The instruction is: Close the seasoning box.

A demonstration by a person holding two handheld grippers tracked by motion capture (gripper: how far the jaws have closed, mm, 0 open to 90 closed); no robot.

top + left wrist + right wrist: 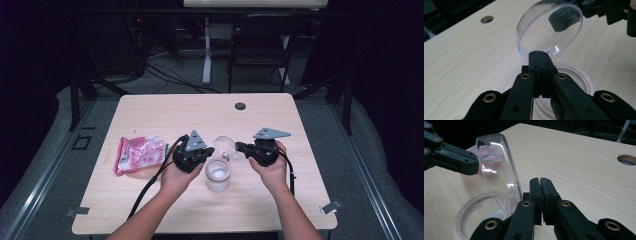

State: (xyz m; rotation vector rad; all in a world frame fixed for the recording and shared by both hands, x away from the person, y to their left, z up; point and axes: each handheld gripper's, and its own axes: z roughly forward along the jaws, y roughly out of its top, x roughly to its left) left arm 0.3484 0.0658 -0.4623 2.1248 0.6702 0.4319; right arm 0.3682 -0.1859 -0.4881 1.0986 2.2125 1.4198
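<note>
A clear round lid (225,145) hangs tilted above an open jar (218,175) with white contents. My left gripper (539,53) is shut on the near rim of the lid (549,27), with the jar's pale mouth (579,77) just below it. In the right gripper view the left gripper (474,165) meets the lid (499,170) from the left. My right gripper (540,180) is shut with nothing between its jaws, just right of the lid's lower edge. In the high view it (240,147) points left at the lid.
A pink and white plastic bag (140,154) lies on the wooden table (200,110) to the left of the hands. A round cable hole (240,106) sits near the far edge. A dark chair (260,45) stands beyond the table.
</note>
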